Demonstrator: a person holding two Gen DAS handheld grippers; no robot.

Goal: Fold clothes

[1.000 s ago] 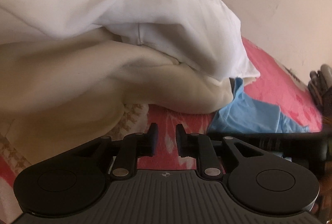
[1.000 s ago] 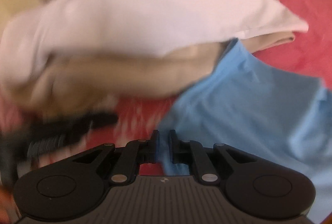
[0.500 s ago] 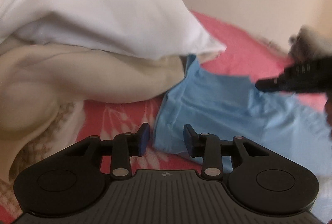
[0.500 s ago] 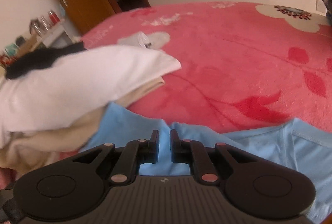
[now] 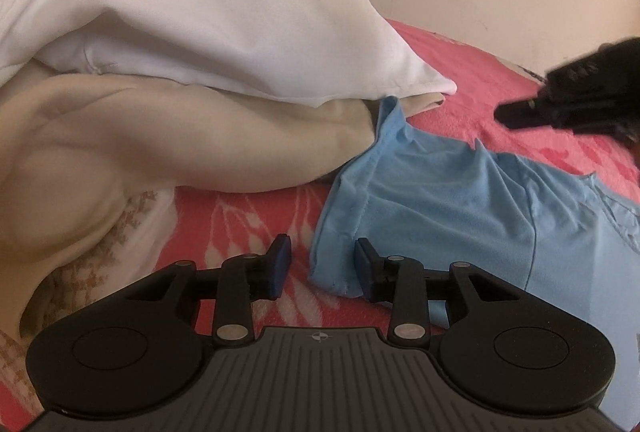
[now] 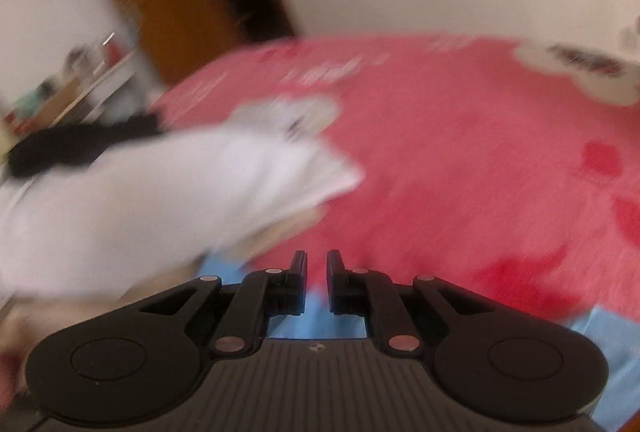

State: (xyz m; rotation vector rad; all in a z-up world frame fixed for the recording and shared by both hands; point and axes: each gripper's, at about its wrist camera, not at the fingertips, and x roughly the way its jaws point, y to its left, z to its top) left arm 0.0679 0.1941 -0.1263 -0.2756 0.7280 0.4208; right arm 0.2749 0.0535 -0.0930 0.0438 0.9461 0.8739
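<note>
— What is different now, compared with a second ago?

— The left gripper (image 5: 320, 264) has come away from the pile and now stands over the near hem of the light blue cotton garment (image 5: 460, 200). Its fingers (image 5: 280, 264) have opened wider within this second, then stopped; one blue pad is on each side of the hem corner, but I see no pressing yet. So they are released, with cloth between them.

— And the other hand?

— The right gripper (image 6: 317, 280) has swung up and away from the pile. Its picture is blurred, but the fingers (image 6: 298, 280) are almost together and nothing is between them: clenched on nothing. From the left wrist view it is the dark shape (image 5: 568, 104) at the far side, above the pink floral blanket on the bed (image 5: 500, 72).

— Where does the blue garment lie?

— Spread flat on the bed, its upper edge tucked a little under the folded cream fabric (image 5: 180, 148), which carries the white folded cloth (image 5: 220, 24) on top.

— What does this mean for the folding?

— I think the stack of two is finished and put aside, and the blue piece is the next one. The left hand seems ready to pinch the hem. The right one, I judge, must still open and find another corner. One risk: pulling the blue cloth may disturb the stack that rests on its edge.
</note>
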